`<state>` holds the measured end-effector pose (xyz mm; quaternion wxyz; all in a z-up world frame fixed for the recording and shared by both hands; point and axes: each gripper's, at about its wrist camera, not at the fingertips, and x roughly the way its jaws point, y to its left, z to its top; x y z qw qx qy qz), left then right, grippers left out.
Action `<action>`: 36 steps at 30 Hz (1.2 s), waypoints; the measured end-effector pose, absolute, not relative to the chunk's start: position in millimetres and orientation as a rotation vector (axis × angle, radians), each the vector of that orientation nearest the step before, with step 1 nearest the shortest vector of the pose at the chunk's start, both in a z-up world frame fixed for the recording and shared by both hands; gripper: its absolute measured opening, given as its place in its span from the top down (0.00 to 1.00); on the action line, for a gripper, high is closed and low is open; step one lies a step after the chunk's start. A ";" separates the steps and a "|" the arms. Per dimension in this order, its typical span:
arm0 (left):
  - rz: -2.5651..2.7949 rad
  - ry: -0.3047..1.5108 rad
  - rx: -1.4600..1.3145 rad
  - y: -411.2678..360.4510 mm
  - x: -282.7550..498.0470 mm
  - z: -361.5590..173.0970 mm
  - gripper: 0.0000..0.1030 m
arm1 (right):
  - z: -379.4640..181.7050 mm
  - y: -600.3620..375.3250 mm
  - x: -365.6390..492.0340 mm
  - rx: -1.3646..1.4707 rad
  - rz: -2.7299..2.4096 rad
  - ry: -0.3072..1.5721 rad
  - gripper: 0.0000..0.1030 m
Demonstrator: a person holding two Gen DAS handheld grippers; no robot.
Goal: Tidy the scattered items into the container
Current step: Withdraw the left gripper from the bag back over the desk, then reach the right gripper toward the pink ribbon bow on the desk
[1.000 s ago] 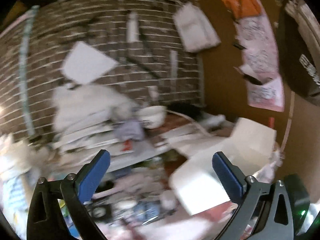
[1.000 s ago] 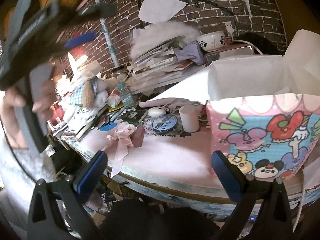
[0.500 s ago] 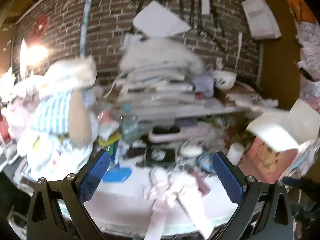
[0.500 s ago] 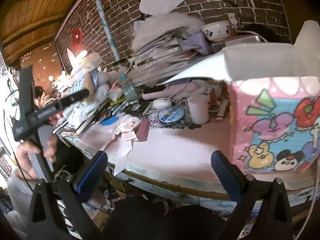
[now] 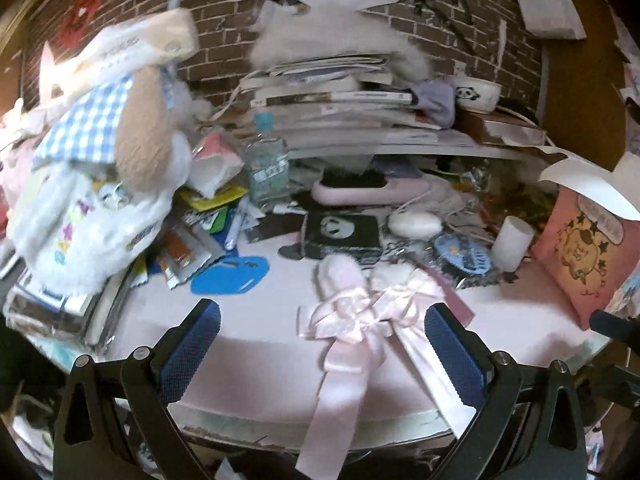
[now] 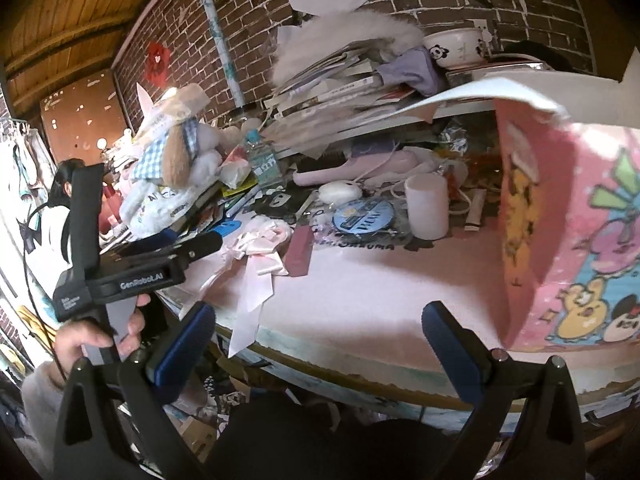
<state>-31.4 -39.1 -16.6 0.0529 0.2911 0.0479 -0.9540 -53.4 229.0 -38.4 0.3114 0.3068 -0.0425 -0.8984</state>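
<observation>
Left gripper (image 5: pixel 322 344): released, jaws wide apart, empty, poised at the near tabletop edge with the ribbon bow between its fingers in view.
Right gripper (image 6: pixel 318 344): released, empty, low before the tabletop edge, beside the container.
Ribbon bow (image 5: pixel 360 312): pale pink satin, lying on the pink tabletop (image 5: pixel 248 344), tails hanging over the near edge.
Container (image 6: pixel 576 232): pink cartoon-printed box, flaps up, at the right end of the tabletop.
White cup (image 6: pixel 426 206): upright, near the container.
Plush dog (image 5: pixel 120 136): atop clutter at left.
</observation>
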 end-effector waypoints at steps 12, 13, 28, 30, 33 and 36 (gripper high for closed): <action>-2.783 0.105 0.859 -67.7 -1.4 -22.0 0.01 | -37.1 142.0 -74.3 0.759 -2.296 -0.049 0.00; -2.773 0.089 0.860 -68.9 0.3 -22.7 0.01 | -35.6 134.6 -77.9 0.761 -2.296 -0.045 0.00; -2.727 0.058 0.884 -82.4 11.4 -30.2 0.01 | -50.5 68.6 -116.7 0.865 -2.346 0.065 0.00; -2.727 0.063 0.886 -83.3 11.2 -30.9 0.01 | -51.7 65.7 -116.5 0.856 -2.346 0.083 0.00; -2.730 0.065 0.890 -82.6 10.6 -32.2 0.01 | -55.5 61.5 -118.2 0.869 -2.344 0.107 0.04; -2.731 0.063 0.897 -81.3 9.0 -33.6 0.01 | -60.2 59.1 -121.3 0.886 -2.333 0.116 0.10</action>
